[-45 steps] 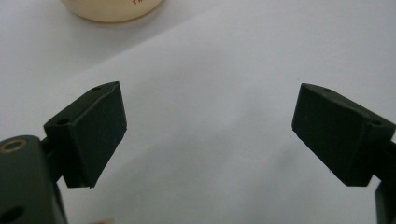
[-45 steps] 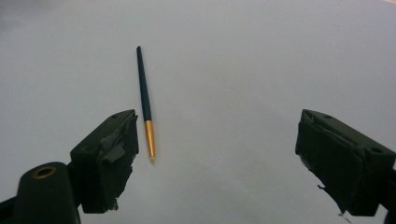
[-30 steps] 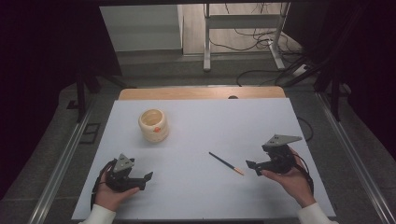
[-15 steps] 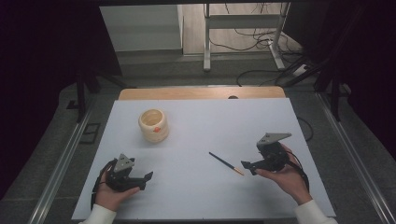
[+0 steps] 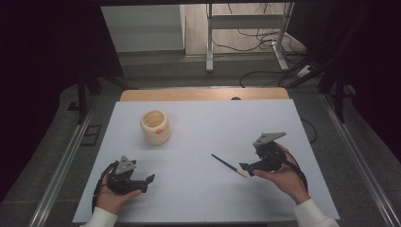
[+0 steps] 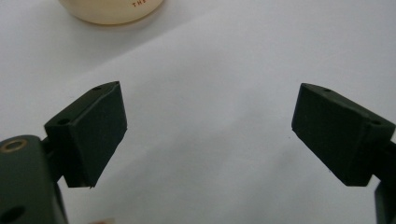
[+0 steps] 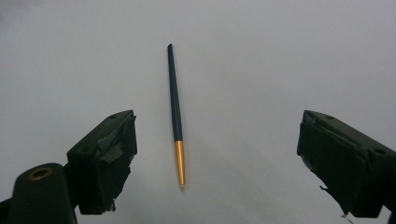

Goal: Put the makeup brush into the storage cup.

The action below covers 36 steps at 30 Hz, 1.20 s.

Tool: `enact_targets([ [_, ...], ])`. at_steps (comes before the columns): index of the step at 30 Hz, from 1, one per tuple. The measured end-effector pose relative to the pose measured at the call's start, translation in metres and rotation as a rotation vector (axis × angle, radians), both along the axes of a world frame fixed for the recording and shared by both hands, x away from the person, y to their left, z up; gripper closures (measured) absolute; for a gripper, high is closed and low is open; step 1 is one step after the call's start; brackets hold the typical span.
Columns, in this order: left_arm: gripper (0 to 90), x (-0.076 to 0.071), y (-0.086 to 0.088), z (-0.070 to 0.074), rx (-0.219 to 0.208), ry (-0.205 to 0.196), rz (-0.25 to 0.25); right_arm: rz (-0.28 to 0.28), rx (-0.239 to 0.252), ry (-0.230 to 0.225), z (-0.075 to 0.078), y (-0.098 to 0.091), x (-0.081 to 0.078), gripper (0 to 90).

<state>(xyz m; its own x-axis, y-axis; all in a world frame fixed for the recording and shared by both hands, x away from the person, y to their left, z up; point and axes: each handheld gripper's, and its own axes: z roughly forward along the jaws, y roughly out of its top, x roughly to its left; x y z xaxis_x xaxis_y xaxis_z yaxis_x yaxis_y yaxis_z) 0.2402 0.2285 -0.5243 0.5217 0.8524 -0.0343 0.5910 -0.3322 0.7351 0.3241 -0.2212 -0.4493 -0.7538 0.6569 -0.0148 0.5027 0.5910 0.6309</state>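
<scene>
The slim dark green pen with a gold tip lies flat on the white table surface, right of centre, its long axis running diagonally: the dark end points up and left toward the far side, the gold tip down and right toward the right gripper. In the right gripper view the pen lies lengthwise between the widely spread jaws, gold tip nearest the camera, untouched. The right gripper holds nothing. The left gripper rests low at the near left, jaws wide apart and empty. A cream round ceramic jar stands well apart, toward the far left
</scene>
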Motion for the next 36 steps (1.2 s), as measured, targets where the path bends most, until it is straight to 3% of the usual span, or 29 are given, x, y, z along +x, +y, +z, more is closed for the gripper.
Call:
enact_targets([
  [9,11.3,0.000,0.001,0.000,0.003,-0.002,0.004,0.020,-0.023,0.032,-0.003,0.011,0.006,13.3],
  [36,11.8,0.000,0.002,0.000,0.007,-0.003,0.003,0.045,-0.215,0.138,-0.023,0.053,0.022,20.1],
])
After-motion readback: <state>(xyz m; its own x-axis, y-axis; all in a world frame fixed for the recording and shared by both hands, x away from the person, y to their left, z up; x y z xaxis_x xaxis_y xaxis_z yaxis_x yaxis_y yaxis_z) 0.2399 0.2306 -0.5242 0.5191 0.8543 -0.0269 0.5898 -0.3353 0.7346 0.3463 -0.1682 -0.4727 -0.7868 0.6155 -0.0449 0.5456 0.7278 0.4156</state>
